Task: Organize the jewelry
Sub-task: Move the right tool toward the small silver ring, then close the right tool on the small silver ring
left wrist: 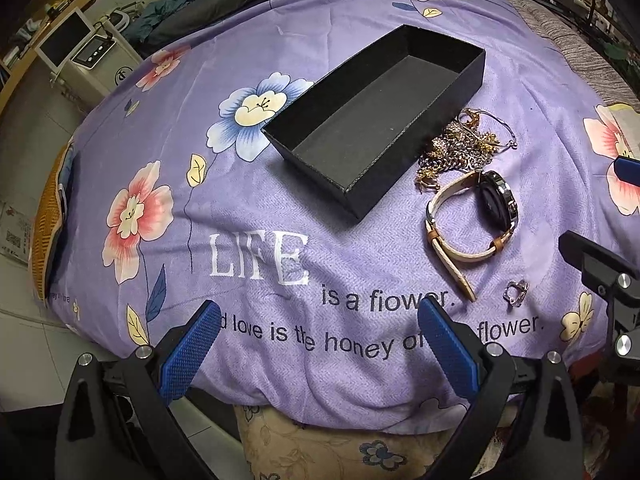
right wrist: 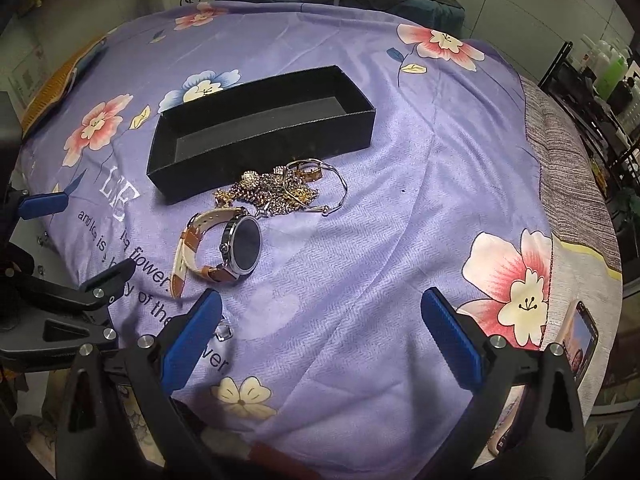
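An open, empty black box (left wrist: 376, 120) (right wrist: 260, 128) lies on the purple flowered cloth. Beside it is a tangled pile of gold and silver chains and bangles (left wrist: 464, 144) (right wrist: 284, 190). A watch with a cream and tan strap (left wrist: 472, 224) (right wrist: 224, 244) lies in front of the pile. A small silver ring (left wrist: 516, 292) (right wrist: 225, 332) lies nearest me, partly hidden by a finger in the right wrist view. My left gripper (left wrist: 320, 320) is open and empty, left of the ring. My right gripper (right wrist: 320, 312) is open and empty, in front of the watch.
The purple cloth (right wrist: 400, 200) covers a rounded surface that drops off at all edges. A phone (right wrist: 580, 336) lies at the right edge. A white appliance (left wrist: 92, 52) and floor are to the left, shelving (right wrist: 592, 92) to the right.
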{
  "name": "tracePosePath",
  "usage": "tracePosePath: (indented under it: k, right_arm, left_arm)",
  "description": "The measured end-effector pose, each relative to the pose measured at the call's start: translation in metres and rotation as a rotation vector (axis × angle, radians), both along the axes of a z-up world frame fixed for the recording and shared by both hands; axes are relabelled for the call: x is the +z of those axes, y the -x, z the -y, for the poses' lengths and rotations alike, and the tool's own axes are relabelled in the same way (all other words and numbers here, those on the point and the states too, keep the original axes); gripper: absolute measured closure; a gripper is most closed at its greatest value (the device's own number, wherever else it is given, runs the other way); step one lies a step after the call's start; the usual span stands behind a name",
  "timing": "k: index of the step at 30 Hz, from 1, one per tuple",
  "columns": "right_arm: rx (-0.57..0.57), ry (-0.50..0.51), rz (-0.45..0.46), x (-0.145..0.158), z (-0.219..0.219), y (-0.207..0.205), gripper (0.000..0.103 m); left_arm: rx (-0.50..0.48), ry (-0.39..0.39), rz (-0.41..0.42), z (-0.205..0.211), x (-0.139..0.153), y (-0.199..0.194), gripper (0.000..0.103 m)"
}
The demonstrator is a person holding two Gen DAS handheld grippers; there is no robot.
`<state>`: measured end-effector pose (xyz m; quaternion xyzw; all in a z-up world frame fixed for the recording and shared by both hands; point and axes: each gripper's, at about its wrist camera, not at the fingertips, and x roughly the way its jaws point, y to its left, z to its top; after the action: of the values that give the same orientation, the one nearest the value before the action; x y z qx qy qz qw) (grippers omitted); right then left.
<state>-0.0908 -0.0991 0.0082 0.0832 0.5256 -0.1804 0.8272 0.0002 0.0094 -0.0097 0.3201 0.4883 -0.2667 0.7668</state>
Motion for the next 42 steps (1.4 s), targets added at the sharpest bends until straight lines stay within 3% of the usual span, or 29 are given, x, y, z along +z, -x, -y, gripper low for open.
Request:
tracePosePath:
  k: [4, 11, 19, 22, 32, 37, 42]
  right_arm:
    - [0.037, -0.01, 0.026, 0.0, -0.003, 0.004, 0.005]
    - [0.203, -0.047, 0.081, -0.003, -0.025, 0.019, 0.006]
    - [0.304, -0.106, 0.116, -0.007, -0.039, 0.018, 0.045]
    - [0.326, -0.131, 0.123, -0.008, -0.042, 0.013, 0.05]
    - [0.354, -0.064, 0.021, -0.041, -0.056, -0.001, 0.065]
    - [0.37, -0.023, 0.026, -0.046, -0.057, 0.001, 0.083]
    - [0.353, -0.019, 0.031, -0.044, -0.055, 0.005, 0.084]
  left_arm:
    - [0.004, -0.006, -0.001, -0.005, -0.002, -0.001, 0.006]
    - [-0.014, 0.001, -0.015, -0.013, -0.005, 0.0, 0.006]
    - [-0.003, 0.065, -0.052, -0.016, -0.001, -0.003, 0.006]
    - [-0.013, 0.069, -0.071, -0.015, -0.003, -0.004, 0.006]
    - [0.043, 0.052, -0.132, -0.026, -0.014, -0.012, 0.006]
    - [0.04, 0.098, -0.155, -0.022, -0.01, -0.014, 0.006]
    - [0.05, 0.108, -0.165, -0.006, -0.009, -0.014, 0.01]
